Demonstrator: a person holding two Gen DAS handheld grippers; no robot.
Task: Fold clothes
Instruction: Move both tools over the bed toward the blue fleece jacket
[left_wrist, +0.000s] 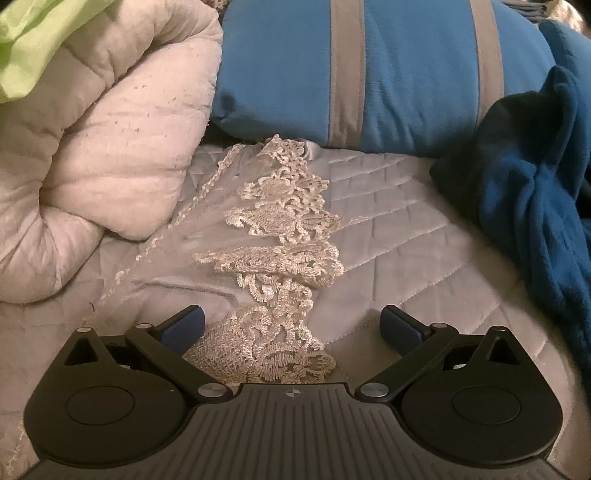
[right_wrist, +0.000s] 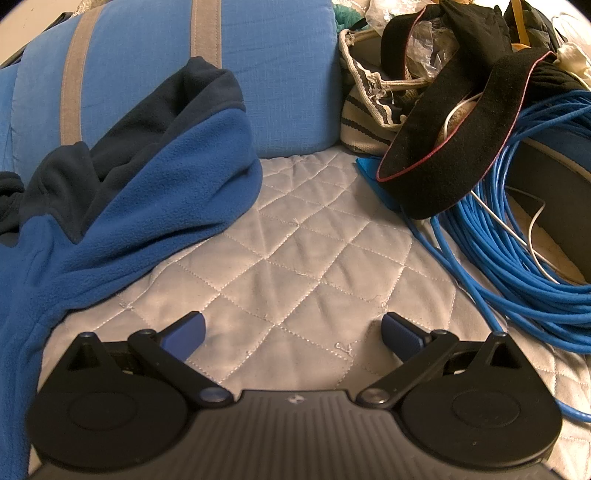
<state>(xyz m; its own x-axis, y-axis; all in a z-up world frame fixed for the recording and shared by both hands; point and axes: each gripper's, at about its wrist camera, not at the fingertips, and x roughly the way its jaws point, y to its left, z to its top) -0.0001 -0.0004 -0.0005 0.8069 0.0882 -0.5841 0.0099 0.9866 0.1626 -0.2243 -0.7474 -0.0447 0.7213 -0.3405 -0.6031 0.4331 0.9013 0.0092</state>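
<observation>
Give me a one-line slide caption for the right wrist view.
Open right gripper over quilted bedspread, blue fleece at left, blue cable coil at right.

The blue fleece garment (right_wrist: 122, 206) is running off the left edge in the right wrist view, so its full shape can't be told. A green cloth (left_wrist: 33, 40) is getting cut by the top-left corner, & the gripper body is hiding the lace fabric's (left_wrist: 280, 236) near end
</observation>
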